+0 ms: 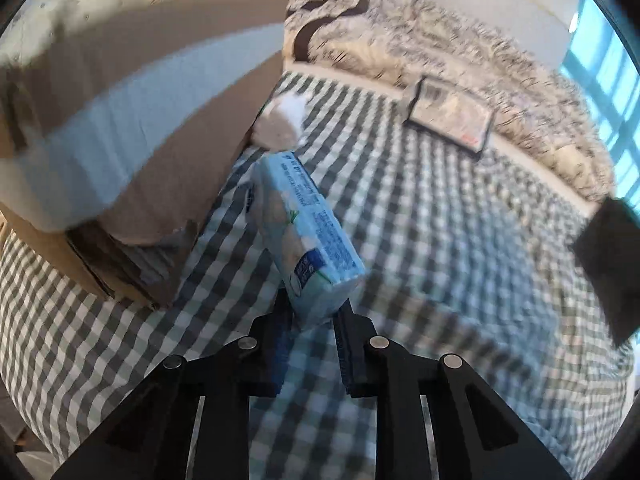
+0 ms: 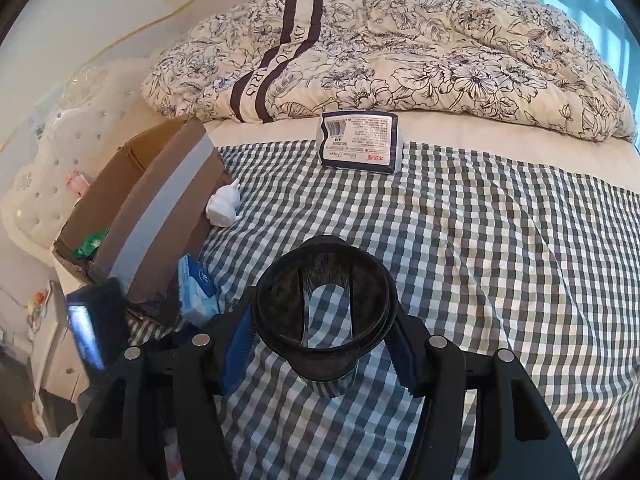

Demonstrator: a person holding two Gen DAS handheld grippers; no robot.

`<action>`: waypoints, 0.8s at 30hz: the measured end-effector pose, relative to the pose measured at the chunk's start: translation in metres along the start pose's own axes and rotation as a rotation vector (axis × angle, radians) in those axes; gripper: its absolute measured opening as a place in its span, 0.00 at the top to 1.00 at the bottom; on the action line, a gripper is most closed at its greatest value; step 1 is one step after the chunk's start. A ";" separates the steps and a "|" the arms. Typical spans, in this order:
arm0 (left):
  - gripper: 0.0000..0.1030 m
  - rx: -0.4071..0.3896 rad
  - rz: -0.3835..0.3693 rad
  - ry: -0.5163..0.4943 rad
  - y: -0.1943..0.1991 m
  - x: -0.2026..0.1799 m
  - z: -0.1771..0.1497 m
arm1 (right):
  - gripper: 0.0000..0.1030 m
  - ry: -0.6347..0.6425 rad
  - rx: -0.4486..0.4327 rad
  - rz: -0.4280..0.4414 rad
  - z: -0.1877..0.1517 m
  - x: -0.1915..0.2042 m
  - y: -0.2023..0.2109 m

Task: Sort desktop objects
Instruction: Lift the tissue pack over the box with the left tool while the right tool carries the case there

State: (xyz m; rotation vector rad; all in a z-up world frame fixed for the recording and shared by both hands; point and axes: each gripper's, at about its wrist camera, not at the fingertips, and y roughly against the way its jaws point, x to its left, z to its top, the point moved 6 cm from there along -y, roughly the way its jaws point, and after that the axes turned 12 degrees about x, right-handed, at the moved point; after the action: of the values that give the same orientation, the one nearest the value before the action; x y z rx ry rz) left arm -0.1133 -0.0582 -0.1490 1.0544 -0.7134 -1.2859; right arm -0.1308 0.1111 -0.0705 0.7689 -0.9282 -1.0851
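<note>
left wrist view, left gripper (image 1: 316,312) jaws clamping a blue tissue pack (image 1: 306,232) beside a cardboard box (image 1: 168,120), right gripper (image 2: 322,344) jaws gripping a black round filter (image 2: 324,304) over the checked bedsheet (image 2: 480,248)

At lower centre, the right tongs (image 2: 324,344) clasp a black round filter-like cup (image 2: 326,312) above the checked bedsheet (image 2: 500,260). Upper centre lies a dark tissue pack (image 2: 360,144); at left, a cardboard box (image 2: 152,200), with a white figurine (image 2: 224,204) beside it.
</note>
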 end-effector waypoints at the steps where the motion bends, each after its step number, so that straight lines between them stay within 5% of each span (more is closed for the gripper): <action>1: 0.80 -0.012 -0.003 -0.012 0.006 -0.004 0.002 | 0.43 0.000 -0.002 -0.002 0.001 0.000 0.001; 8: 0.82 -0.112 -0.013 -0.067 0.043 -0.020 0.018 | 0.43 0.020 -0.028 -0.004 0.004 0.011 0.011; 18: 0.82 -0.078 -0.025 -0.080 0.019 -0.007 0.014 | 0.43 0.015 -0.036 -0.011 -0.001 0.012 0.018; 22: 0.74 -0.050 -0.060 -0.084 0.008 -0.008 0.017 | 0.43 0.022 -0.028 -0.009 -0.004 0.014 0.018; 24: 0.56 -0.016 -0.076 -0.085 -0.001 -0.010 0.018 | 0.43 0.022 -0.028 -0.010 -0.004 0.014 0.018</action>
State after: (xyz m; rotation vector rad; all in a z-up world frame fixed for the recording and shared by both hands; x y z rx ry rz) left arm -0.1318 -0.0525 -0.1420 1.0271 -0.7312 -1.4062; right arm -0.1172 0.1032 -0.0531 0.7612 -0.8897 -1.0940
